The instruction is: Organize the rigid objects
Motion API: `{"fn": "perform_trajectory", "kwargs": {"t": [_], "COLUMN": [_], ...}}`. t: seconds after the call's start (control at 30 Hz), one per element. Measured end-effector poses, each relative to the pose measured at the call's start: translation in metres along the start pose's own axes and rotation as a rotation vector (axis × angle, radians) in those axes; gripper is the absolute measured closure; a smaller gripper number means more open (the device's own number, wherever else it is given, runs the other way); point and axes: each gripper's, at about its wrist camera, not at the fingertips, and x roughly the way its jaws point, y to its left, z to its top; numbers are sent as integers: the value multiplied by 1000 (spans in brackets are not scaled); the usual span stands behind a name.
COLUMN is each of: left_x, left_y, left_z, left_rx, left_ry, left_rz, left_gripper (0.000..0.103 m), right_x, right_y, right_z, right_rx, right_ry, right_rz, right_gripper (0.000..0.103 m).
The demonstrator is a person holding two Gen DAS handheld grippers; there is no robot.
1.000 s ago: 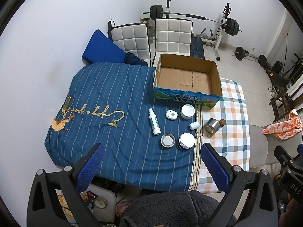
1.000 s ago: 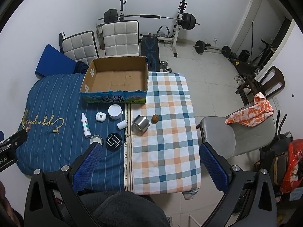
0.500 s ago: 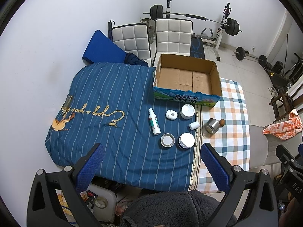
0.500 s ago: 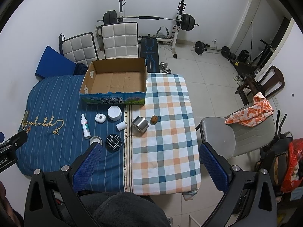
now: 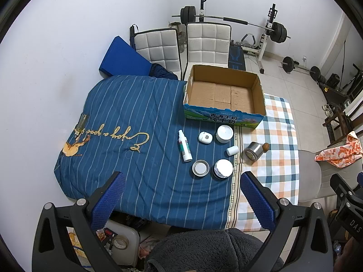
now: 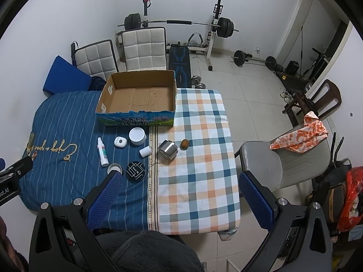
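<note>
Both jaws are held wide, nothing gripped. Spray bottle [image 5: 185,145] lies flat on the table [image 5: 127,117], ahead between the left jaws, long axis running away, nozzle toward the cardboard box [image 5: 223,117].

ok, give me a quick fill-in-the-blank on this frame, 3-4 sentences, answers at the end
1. The cardboard box holds ____ objects.
2. The spray bottle lies on the ____ striped cloth.
3. The metal tin lies on its side on the ____ cloth, beside the brown nut.
4. The left gripper and the right gripper both have their jaws ____.

Missing words: no; blue; checked; open
</note>
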Motion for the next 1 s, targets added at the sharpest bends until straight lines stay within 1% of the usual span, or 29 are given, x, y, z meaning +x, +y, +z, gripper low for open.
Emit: {"fn": "perform_trajectory", "kwargs": {"t": [0.4,0.53,0.6,0.67,0.8,0.83,0.9,0.97,1.0], "left_x": [3,18,32,53,107,127,156,197,209], "left_y": [2,5,6,7,7,9,11,15,14], "left_z": [0,5,9,16,29,33,37,42,44], "left_rx": [-9,-12,-15,-14,-6,-13,-32,-58,-67], "left_ry": [14,22,23,31,96,120,155,202,218], "left_rz": [4,0,10,14,27,21,12,-2,-3], "left_gripper": [0,0,0,0,0,0,0,0,0], "right_x": [1,13,25,45,106,122,159,204,227], "right_y": [-1,0,-2,-4,-6,-5,-5,-5,-5], "right_z": [3,9,11,15,24,26,30,34,35], "right_rx": [-1,2,10,23,56,64,86,122,141], "right_ry": [4,28,42,68,148,170,207,259,280], "right_rz": [10,21,30,46,84,78,93,105,112], "right_gripper": [0,0,0,0,0,0,0,0,0]}}
